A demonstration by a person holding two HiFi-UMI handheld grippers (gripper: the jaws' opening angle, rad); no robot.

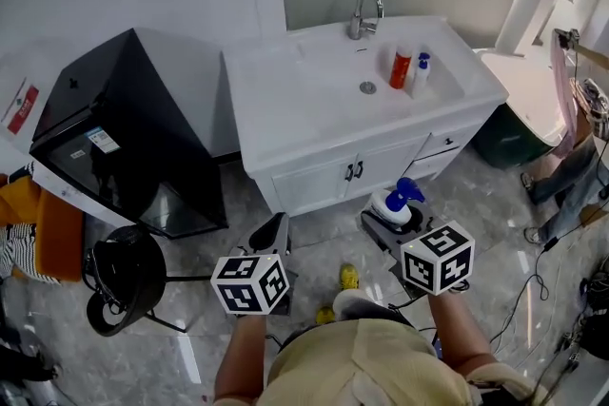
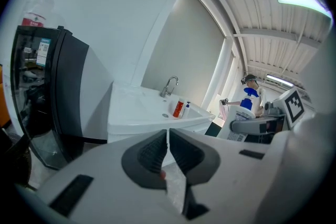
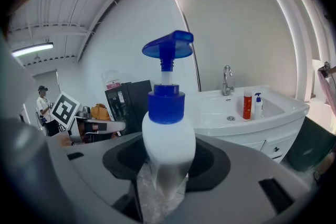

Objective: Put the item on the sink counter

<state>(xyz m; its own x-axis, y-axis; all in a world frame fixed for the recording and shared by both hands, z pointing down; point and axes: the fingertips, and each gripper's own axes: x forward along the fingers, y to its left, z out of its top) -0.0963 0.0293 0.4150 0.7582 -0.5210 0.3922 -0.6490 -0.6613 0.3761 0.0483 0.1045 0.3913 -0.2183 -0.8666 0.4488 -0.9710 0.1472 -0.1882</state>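
White sink bench (image 1: 285,109) is well ahead of the right tool (image 1: 392,222), which squeezes the pump bottle (image 3: 167,134), not placed yet; left tool (image 2: 168,150) is closed, empty.

Left claw (image 2: 168,138) closed, right claw (image 3: 166,173) clamping bottle (image 3: 168,136)

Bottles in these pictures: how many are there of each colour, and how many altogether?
Red bottle: 1
White bottles with blue pumps: 2, a small bottle beside the red one, and a large bottle held in the jaws of the right gripper
Total: 3
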